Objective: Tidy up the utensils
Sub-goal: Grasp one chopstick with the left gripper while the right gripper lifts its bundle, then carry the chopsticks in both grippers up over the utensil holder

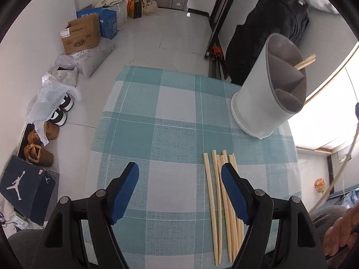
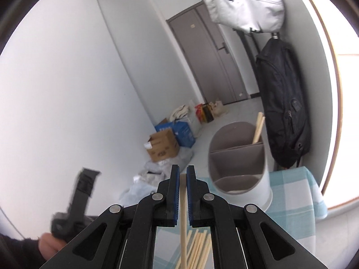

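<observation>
Bamboo is sitting pinched in your right gripper [image 2: 183, 176]: one chopstick [image 2: 183, 213], aimed toward the holder [image 2: 241, 157]. Your left gripper [image 1: 179, 177] is hanging released over the loose chopsticks [image 1: 221, 201]. A slight tilt risks missing the compartment.

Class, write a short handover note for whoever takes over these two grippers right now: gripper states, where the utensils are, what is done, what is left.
Right gripper: shut on one chopstick, lifted above the table.
Left gripper: open, empty, above the loose chopsticks on the checked tablecloth.
Utensil holder: stands at the cloth's far edge.
Done: two chopsticks already stand in one compartment.
Left: drop in the held chopstick, then the rest.
</observation>
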A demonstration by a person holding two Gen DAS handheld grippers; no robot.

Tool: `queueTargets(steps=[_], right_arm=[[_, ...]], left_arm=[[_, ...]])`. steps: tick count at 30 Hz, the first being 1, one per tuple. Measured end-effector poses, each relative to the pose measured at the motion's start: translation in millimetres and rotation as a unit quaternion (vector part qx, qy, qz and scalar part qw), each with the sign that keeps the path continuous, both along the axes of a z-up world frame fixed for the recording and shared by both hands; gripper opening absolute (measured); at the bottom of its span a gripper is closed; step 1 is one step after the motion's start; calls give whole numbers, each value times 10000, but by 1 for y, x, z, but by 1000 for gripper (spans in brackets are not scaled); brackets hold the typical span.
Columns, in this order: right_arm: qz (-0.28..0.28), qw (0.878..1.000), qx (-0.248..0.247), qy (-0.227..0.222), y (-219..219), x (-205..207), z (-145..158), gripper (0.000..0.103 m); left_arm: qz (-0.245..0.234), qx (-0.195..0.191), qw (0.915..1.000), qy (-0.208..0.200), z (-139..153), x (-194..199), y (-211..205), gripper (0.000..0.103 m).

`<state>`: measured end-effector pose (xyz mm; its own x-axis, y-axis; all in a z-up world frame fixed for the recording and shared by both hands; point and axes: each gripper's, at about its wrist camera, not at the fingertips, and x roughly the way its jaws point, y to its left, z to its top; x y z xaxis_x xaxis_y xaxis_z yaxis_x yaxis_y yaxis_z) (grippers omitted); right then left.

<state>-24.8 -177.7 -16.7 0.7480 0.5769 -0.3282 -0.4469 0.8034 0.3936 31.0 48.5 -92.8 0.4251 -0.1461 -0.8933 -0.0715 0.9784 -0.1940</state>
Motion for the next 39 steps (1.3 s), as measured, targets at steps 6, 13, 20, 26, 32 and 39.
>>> queueTargets(steps=[6, 13, 20, 26, 32, 39], right_arm=[[-200, 9998, -35, -59, -18, 4, 7, 5], [-365, 9989, 167, 234, -36, 12, 6, 5], [-317, 9988, 250, 281, -43, 17, 4, 5], [-328, 9981, 354, 372, -46, 18, 4, 5], [-452, 9976, 340, 389, -51, 17, 3, 5], [-630, 9970, 288, 338, -51, 16, 2, 5]], left_arm=[[-202, 279, 9975, 617, -30, 20, -24, 72], [-341, 730, 9905, 1112, -52, 32, -36, 62], [-445, 845, 9891, 1117, -47, 31, -40, 57], [-824, 765, 9873, 1125, -45, 35, -65, 5], [-632, 246, 9935, 909, -39, 31, -56, 2], [-213, -160, 9980, -577, 27, 7, -47, 2]])
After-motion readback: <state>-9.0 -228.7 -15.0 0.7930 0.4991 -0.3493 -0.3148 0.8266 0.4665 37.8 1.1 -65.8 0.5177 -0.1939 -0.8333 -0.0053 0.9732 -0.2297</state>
